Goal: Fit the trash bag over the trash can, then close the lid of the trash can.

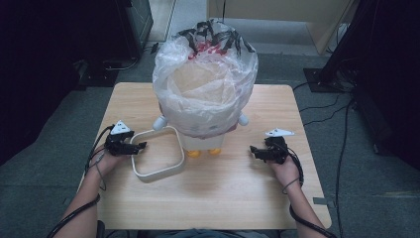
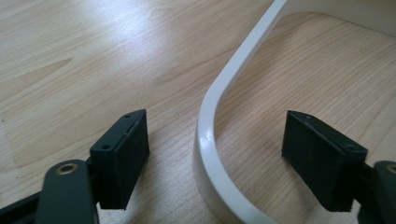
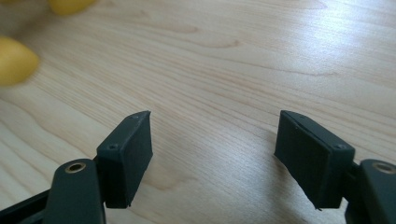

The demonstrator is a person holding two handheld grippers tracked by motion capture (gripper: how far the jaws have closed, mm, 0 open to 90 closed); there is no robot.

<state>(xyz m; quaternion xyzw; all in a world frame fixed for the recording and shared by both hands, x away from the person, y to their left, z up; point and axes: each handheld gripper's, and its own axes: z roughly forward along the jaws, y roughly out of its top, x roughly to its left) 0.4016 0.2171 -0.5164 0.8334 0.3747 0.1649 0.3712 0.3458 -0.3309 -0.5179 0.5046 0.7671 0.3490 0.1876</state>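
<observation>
A white rounded-square ring (image 1: 166, 172) lies flat on the wooden table (image 1: 223, 198), in front and to the left of a bin lined with a clear plastic bag (image 1: 205, 94). My left gripper (image 1: 141, 146) is at the ring's left side. In the left gripper view it (image 2: 217, 126) stands open, one jaw outside and one inside the ring's rim (image 2: 233, 70), and the pads are clear of it. My right gripper (image 1: 253, 150) rests low on the table to the right of the bin. It (image 3: 215, 135) is open over bare wood with nothing between the jaws.
The bin stands on small yellow feet (image 1: 194, 153), which are blurred at the upper left of the right gripper view (image 3: 16, 60). Black strips hang on the bag's far rim (image 1: 213, 32). Cables trail from both grippers toward the table's near edge.
</observation>
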